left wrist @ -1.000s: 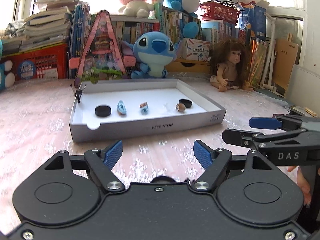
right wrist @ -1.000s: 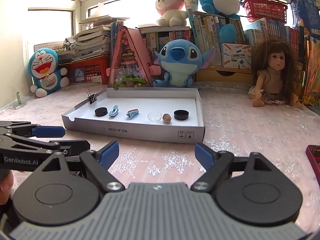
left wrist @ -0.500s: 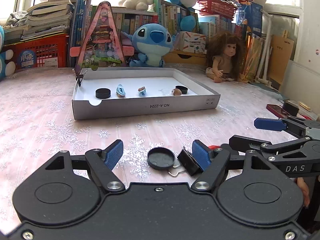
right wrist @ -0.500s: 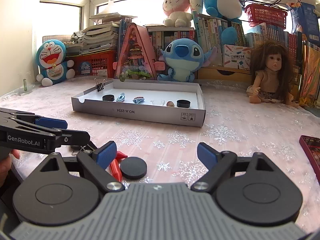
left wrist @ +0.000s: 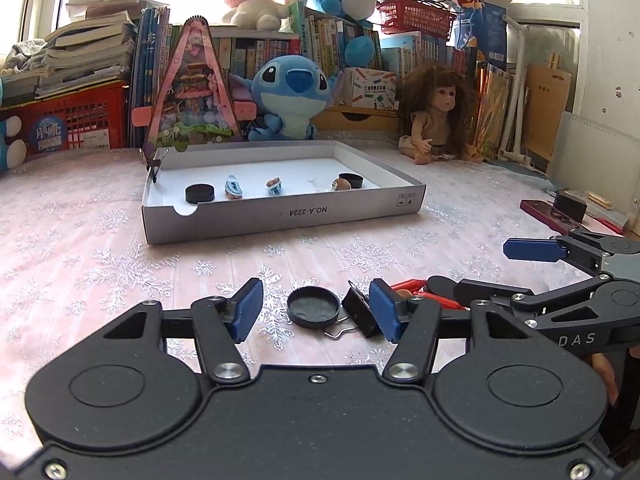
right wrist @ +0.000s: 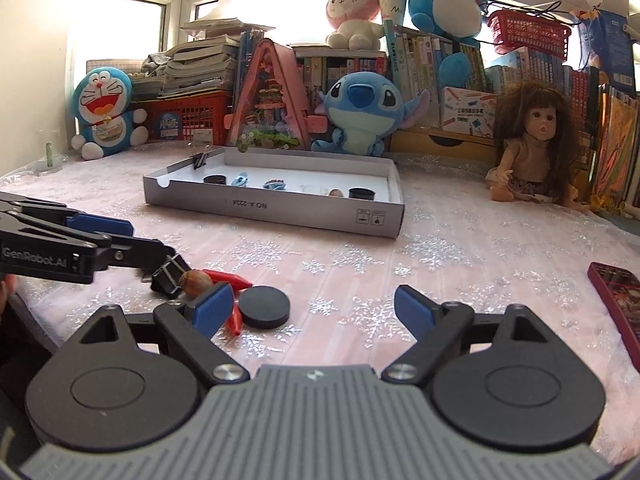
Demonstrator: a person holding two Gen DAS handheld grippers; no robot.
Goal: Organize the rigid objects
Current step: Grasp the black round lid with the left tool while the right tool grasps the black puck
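Observation:
A grey shallow box (left wrist: 280,216) (right wrist: 276,208) stands on the pink cloth and holds two black discs, two hair clips, a nut and a clear piece. Close to me lie a black disc (left wrist: 313,312) (right wrist: 264,312), a black binder clip (left wrist: 360,314) (right wrist: 170,278), a nut (right wrist: 195,283) and a red clip (right wrist: 228,278). My left gripper (left wrist: 316,312) is open, with the disc between its fingers. My right gripper (right wrist: 314,312) is open, just right of the disc. Each gripper shows in the other's view, the right gripper (left wrist: 532,264) and the left gripper (right wrist: 104,236).
Plush toys, books, a red crate and a pink triangular toy house (left wrist: 192,92) line the back. A doll (right wrist: 528,148) sits at the right. A dark red phone-like case (right wrist: 620,292) lies at the right edge. A binder clip (left wrist: 154,164) is clamped on the box's far left corner.
Both grippers have drawn back from the box and tilted down. The loose disc, binder clip, nut and red clip have come into view in front of them.

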